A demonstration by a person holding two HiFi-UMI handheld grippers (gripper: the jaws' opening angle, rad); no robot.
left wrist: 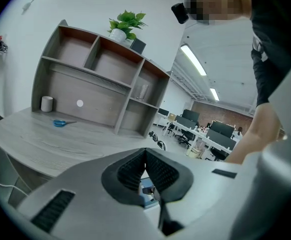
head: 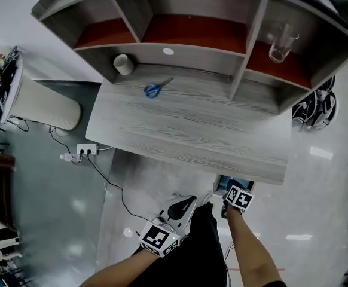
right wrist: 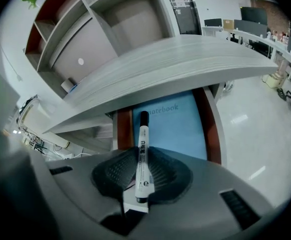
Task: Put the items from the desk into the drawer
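My right gripper (right wrist: 141,159) is shut on a white marker pen (right wrist: 143,136) with a black cap. The pen points down into the open drawer (right wrist: 213,134) under the desk's front edge. A blue notebook (right wrist: 178,124) lies flat in that drawer. In the head view the right gripper (head: 237,197) hangs just below the desk edge, over the drawer (head: 222,182). My left gripper (head: 183,210) is beside it, lower left, and in its own view the left gripper (left wrist: 145,159) is shut on nothing. Blue-handled scissors (head: 153,89) lie on the desk (head: 186,130).
A white cup (head: 124,64) stands at the back left of the desk, under the shelf unit (head: 162,40). A clear glass (head: 280,43) sits in the right shelf compartment. A power strip (head: 86,149) and cables lie on the floor at the left.
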